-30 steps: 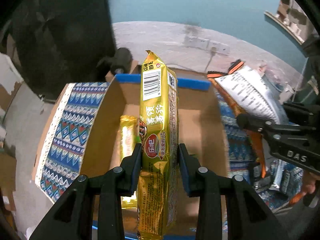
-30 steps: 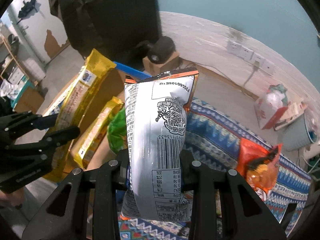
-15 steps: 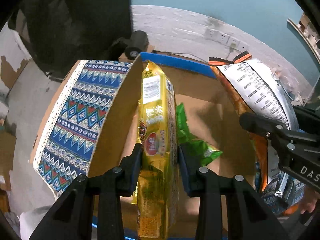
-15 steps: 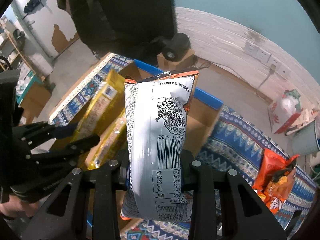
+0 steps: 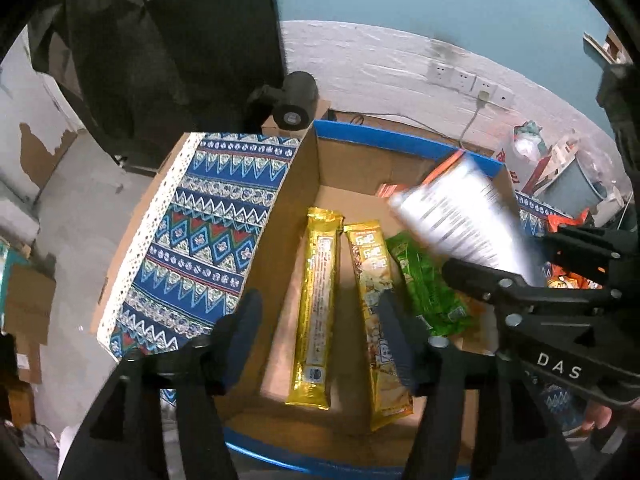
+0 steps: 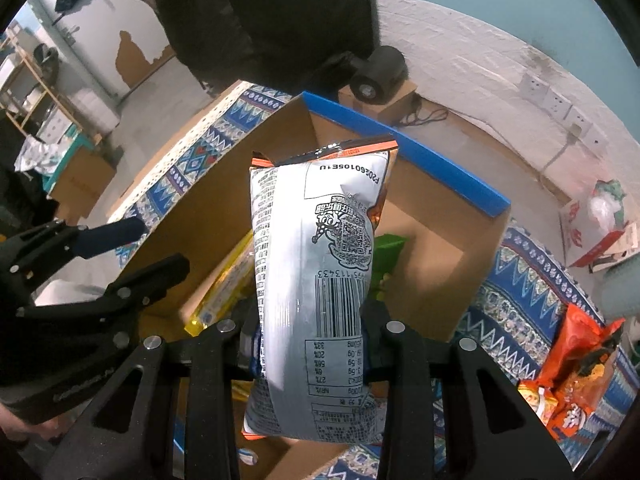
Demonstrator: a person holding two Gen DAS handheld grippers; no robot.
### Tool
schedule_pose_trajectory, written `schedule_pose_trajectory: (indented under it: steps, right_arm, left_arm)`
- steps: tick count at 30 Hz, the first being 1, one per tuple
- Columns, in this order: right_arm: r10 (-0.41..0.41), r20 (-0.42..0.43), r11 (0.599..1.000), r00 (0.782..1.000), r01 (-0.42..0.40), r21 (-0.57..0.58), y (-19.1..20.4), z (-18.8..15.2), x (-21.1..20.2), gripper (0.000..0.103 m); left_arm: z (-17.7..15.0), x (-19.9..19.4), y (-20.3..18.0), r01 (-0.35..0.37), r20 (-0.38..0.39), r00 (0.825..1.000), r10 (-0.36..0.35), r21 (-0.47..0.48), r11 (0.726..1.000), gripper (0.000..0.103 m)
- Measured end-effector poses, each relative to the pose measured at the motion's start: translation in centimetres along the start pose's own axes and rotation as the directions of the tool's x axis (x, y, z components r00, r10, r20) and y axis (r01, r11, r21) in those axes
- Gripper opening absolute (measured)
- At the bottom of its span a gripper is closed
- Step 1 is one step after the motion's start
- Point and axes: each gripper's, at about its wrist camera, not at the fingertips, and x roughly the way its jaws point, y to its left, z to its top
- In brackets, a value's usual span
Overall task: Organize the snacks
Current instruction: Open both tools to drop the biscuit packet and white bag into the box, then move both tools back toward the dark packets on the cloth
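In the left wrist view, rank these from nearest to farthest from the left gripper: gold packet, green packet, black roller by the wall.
From the left gripper:
1. Gold packet, lying in the box between its fingers.
2. Green packet, in the box, to the right.
3. Black roller, beyond the box, by the wall.

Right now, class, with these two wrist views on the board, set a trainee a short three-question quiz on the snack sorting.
1. True or false: the left hand-held gripper is clamped on a snack.
2. What sits between the fingers of the right hand-held gripper? A. a green packet B. the silver snack bag C. an orange bag
3. In the cardboard box, what colour is the packet lying beside the two gold packets?

Key
1. False: its jaws have just been opening, and nothing is between them.
2. B: these jaws have also just been opening, with the bag between them.
3. Green.
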Motion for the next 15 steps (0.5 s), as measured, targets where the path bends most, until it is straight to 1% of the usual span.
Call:
schedule_pose_trajectory:
  steps: [1,5,10,15]
  right_arm:
    - [0.004,-0.001,1.0,1.0,-0.004,0.005,-0.1,0.0,0.0,0.047]
    - [-0.007,0.014,1.0,1.0,0.006,0.02,-0.7,0.1,-0.5,0.053]
    - [-0.027,0.031,0.999,0.999,0.026,0.043,-1.9,-0.7,-2.0,0.065]
    - [-0.074,0.049,0.996,0.996,0.071,0.051,-3.3,-1.9,-3.7,0.068]
  left_arm:
    - [0.0,-0.2,-0.2,-0.005,0.007,1.0,0.005,0.008,1.0,0.067]
    - [0.2,-0.4,-0.7,-0.019,0.013,1.0,0.019,0.033,0.999,0.07]
    - [0.2,-0.7,-1.4,-0.013,0.016,1.0,0.013,0.055,0.998,0.072]
    - [0.1,-1.2,-2.4,-0.016,0.029,0.999,0.014,0.084,0.996,0.073]
